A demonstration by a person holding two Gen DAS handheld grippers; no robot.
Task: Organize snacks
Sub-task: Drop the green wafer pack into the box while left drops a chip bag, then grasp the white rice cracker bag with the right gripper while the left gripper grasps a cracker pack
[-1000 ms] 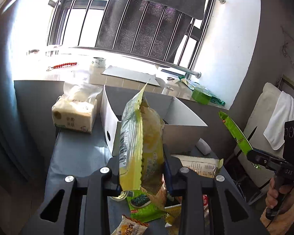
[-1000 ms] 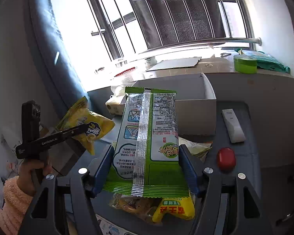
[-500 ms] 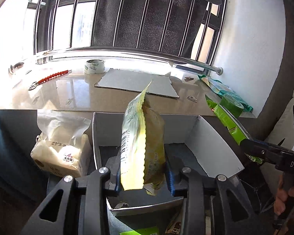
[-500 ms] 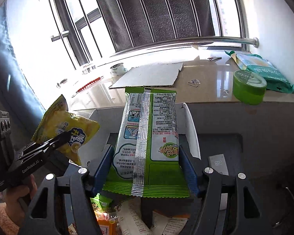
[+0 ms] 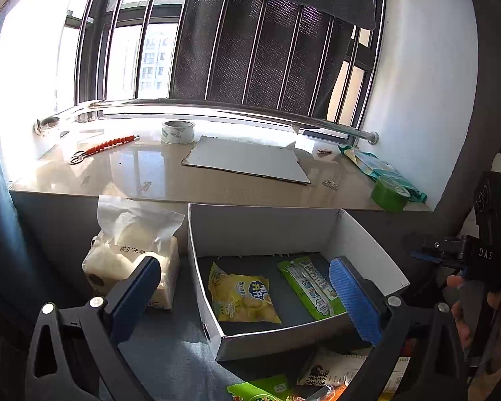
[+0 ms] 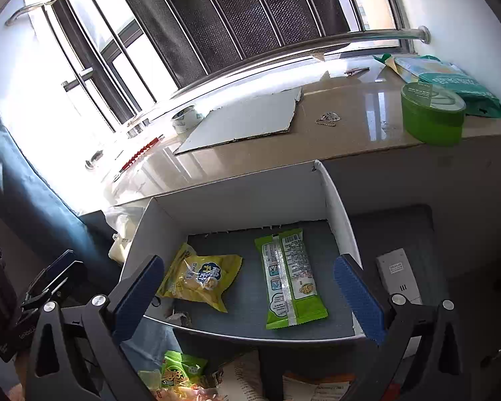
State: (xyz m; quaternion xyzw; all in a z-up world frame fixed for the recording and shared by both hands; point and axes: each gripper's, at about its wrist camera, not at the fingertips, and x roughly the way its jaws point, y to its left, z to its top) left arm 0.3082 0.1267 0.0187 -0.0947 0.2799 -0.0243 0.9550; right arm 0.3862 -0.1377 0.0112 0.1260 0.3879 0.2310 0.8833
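Observation:
A white cardboard box (image 5: 357, 234) (image 6: 237, 197) stands on the dark table below the windowsill. A yellow chip bag (image 5: 242, 297) (image 6: 200, 275) lies flat in its left half. A green snack pack (image 5: 312, 285) (image 6: 289, 275) lies flat in its right half. My left gripper (image 5: 250, 295) is open and empty above the box's near edge. My right gripper (image 6: 248, 295) is open and empty, also above the near edge. The other gripper shows at the edge of each view: the right one (image 5: 451, 250), the left one (image 6: 46, 284).
Several loose snack packs (image 5: 317, 377) (image 6: 190, 374) lie on the table in front of the box. A tissue pack (image 5: 133, 254) stands left of the box, a white remote (image 6: 399, 277) lies right of it. The windowsill holds cardboard (image 5: 250, 160), tape rolls and a green tub (image 6: 431, 113).
Both grippers have opened and let go of their packs. The yellow chip bag and the green pack now lie in the box. Both grippers have tilted down over the box.

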